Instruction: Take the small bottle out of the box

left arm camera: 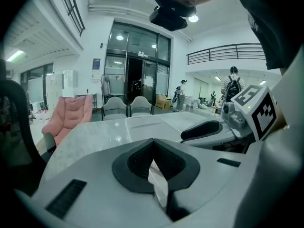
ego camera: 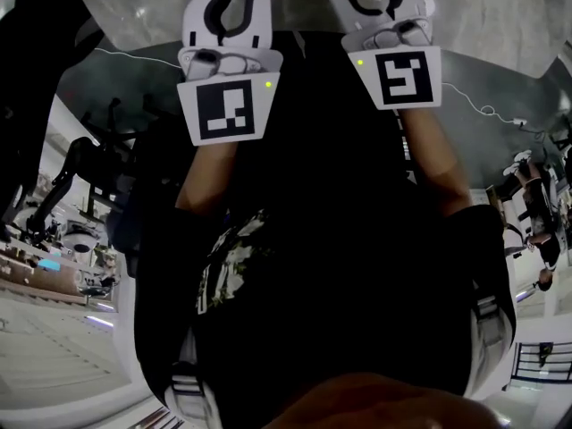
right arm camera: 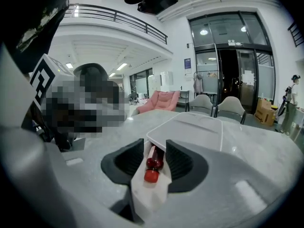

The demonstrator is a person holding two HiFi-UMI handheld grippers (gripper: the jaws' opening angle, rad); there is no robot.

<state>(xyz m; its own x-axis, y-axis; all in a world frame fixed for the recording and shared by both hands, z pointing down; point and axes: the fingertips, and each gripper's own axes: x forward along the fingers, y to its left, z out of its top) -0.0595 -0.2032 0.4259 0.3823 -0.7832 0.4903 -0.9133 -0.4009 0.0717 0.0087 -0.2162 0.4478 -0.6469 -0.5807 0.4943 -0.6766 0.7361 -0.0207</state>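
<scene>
Counting up: two grippers, one small bottle [right arm camera: 153,164], one white box [right arm camera: 190,127] on the marble table [right arm camera: 266,160]. The bottle lies between the right gripper's [right arm camera: 154,147] parted jaws, just before the box's near corner. Its long axis runs along the jaws, red cap towards the camera, base towards the box. The pads flank it with slivers of gap: released, not squeezing. The left gripper [left arm camera: 153,144] is clenched, tips meeting. Both forearms [ego camera: 207,172] reach forward side by side, grippers angled down at the table.
</scene>
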